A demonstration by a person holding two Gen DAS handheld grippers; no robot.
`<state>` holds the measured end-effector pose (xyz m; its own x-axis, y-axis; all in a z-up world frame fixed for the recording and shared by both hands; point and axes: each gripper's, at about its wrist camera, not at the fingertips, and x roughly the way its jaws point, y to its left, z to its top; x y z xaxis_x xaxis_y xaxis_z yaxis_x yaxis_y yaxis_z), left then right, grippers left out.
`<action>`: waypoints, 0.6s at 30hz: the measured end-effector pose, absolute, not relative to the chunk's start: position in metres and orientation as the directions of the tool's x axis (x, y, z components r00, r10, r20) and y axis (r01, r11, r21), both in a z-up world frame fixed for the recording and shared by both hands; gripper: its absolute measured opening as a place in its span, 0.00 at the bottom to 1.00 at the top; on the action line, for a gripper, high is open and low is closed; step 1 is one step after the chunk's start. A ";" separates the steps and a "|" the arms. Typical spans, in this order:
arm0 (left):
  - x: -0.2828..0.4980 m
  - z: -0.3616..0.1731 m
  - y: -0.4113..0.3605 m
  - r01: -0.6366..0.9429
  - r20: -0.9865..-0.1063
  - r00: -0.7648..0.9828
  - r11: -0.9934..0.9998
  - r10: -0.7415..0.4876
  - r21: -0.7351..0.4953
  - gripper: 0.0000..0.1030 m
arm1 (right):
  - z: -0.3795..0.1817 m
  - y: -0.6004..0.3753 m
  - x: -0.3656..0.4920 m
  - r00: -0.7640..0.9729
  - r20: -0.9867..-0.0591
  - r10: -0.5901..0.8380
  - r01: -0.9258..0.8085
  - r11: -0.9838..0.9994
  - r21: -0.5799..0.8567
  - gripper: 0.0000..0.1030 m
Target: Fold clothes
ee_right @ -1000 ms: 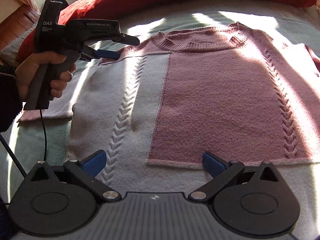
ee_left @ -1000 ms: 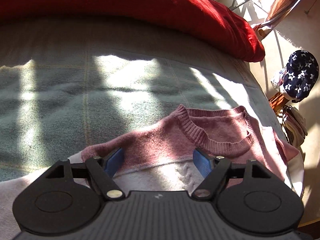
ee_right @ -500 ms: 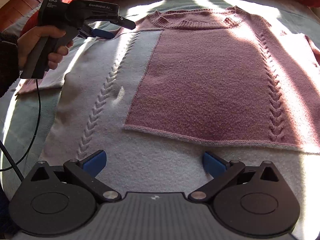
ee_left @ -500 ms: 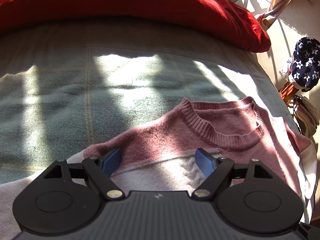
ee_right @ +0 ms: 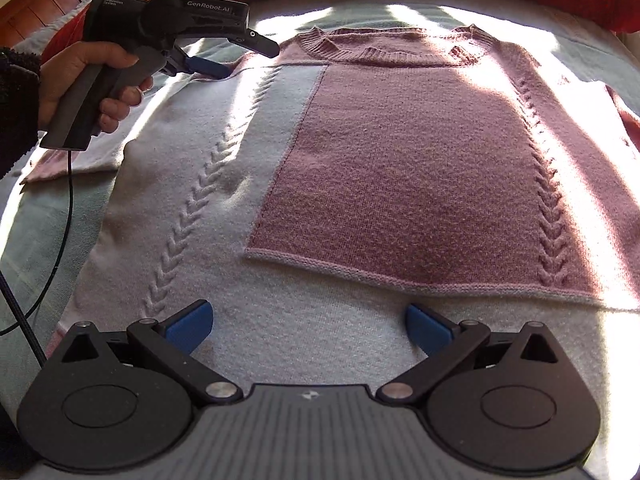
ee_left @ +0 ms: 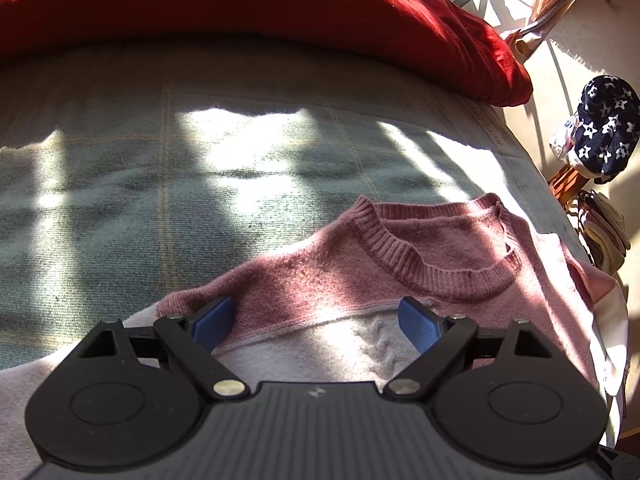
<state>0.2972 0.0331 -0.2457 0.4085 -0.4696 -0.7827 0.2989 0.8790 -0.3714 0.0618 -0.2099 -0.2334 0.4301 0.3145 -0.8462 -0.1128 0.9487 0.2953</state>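
In the left wrist view, the pink and cream knitted sweater lies flat on the grey-green checked blanket and fills the lower right of the frame. Its ribbed round collar is right of centre. The left gripper stands with its two blue fingers wide apart and holds nothing; it is over the shoulder, where the pink band meets the cream part. A long red velvet cushion runs across the top of the frame, and a dark blue cloth with white stars hangs at the right edge, well apart from the bed.

In the right wrist view, the sweater is spread with the collar at the top centre and the hem toward the bottom. The right gripper is also open and empty, over the cream part near the hem. The left gripper is seen in the upper left, held by the person's left hand, with its blue tips close to the shoulder seam; I cannot tell if they touch the knit.

The step seems to be to take one side of the sweater at two points, shoulder and hem, for a lengthwise fold. To do it well, each claw should pinch both layers of the knit near the edge, not only the top layer. Both should lift together and not high, because this soft knit will sag between them. The fold line could follow the braided cable stitch. The sleeve at the left should be laid in first, or it will bunch.
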 end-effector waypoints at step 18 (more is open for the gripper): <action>0.304 -0.240 0.016 0.290 -0.800 0.399 0.889 -0.449 -0.354 0.89 | -0.240 -0.266 0.061 0.528 -0.669 0.522 0.057 0.765 0.642 1.00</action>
<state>0.3040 0.0156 -0.2402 0.3988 -0.4486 -0.7999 0.2899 0.8891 -0.3541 0.0611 -0.2661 -0.2397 0.5280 0.5225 -0.6695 0.0572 0.7647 0.6419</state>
